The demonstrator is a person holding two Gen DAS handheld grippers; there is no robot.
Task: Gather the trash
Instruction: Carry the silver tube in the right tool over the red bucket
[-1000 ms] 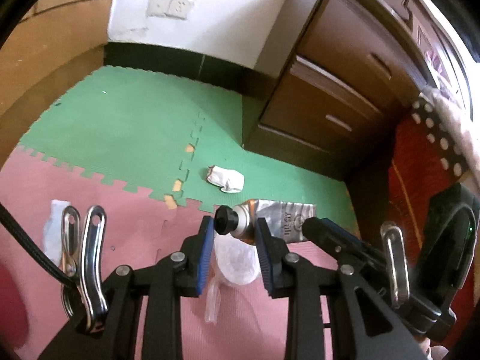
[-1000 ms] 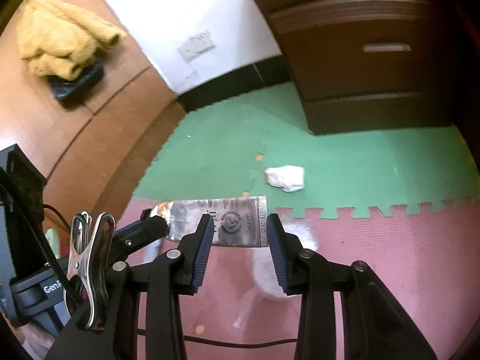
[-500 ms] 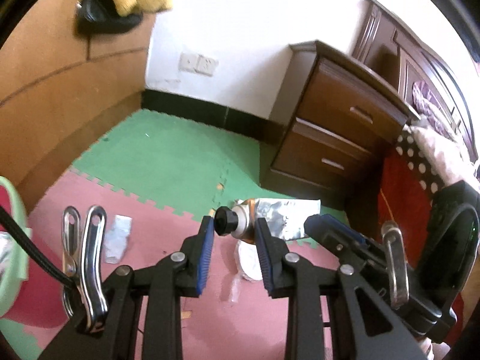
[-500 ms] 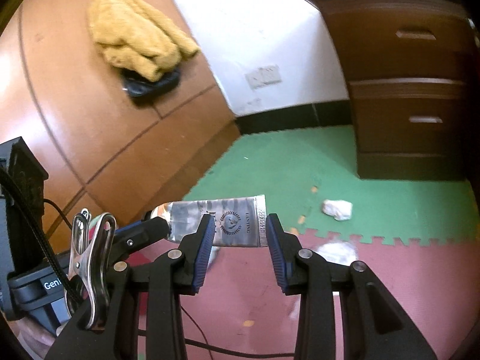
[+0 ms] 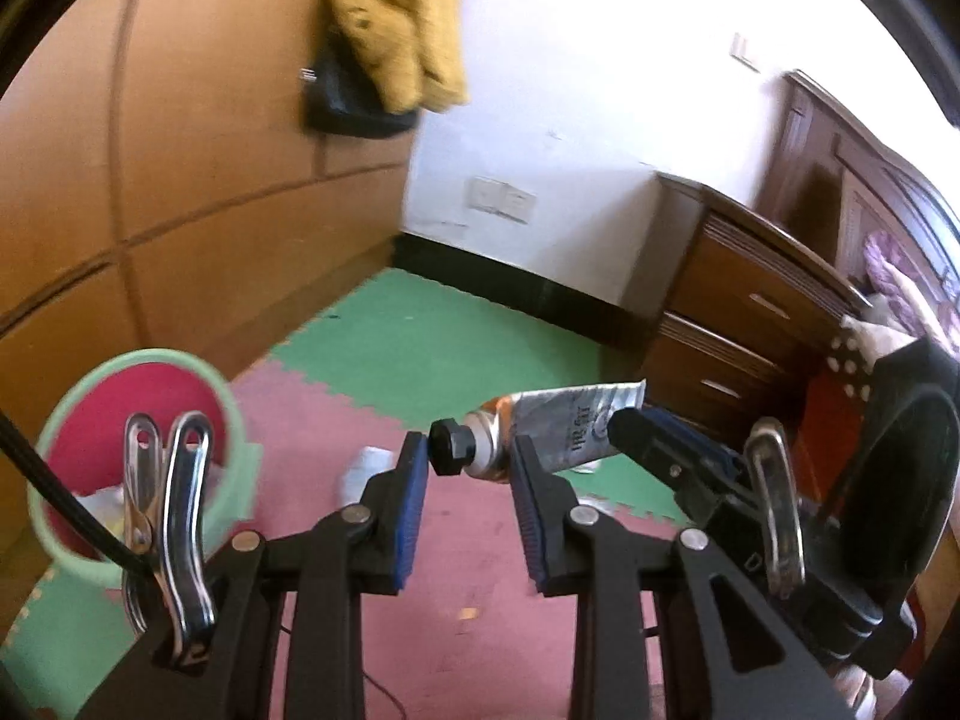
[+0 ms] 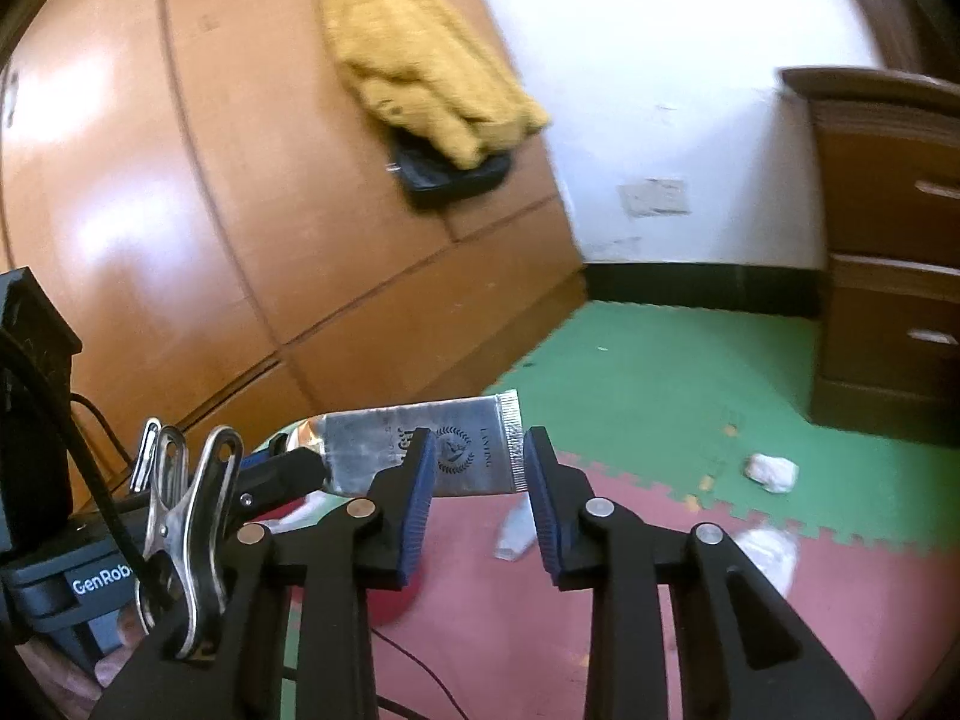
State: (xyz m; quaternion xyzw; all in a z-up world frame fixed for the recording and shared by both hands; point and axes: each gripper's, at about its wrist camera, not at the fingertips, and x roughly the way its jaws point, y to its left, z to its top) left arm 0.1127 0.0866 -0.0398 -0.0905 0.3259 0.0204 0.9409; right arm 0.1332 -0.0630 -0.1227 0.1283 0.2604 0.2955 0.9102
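A silver tube (image 5: 564, 423) with a black cap (image 5: 447, 447) hangs in the air between both grippers, well above the floor. My left gripper (image 5: 468, 456) is shut on its cap end. My right gripper (image 6: 477, 462) is shut on the tube's flat crimped end (image 6: 456, 450); its fingers (image 5: 654, 441) also show in the left wrist view. A green-rimmed bin with a red liner (image 5: 135, 414) stands on the floor low at the left, with some trash in it. Crumpled white paper (image 6: 771, 471) and clear plastic (image 6: 765, 552) lie on the mat.
A wooden wardrobe wall (image 6: 210, 210) with a yellow garment (image 6: 420, 66) and black bag (image 6: 450, 174) stands to the left. A dark wooden nightstand (image 5: 738, 324) stands at the right by the bed. A flat wrapper (image 6: 516, 531) lies on the pink mat. A black cable (image 6: 420, 672) trails below.
Both grippers have lifted the tube up from the floor and swung left. The bin has come into the left wrist view, and the floor litter has dropped farther below.
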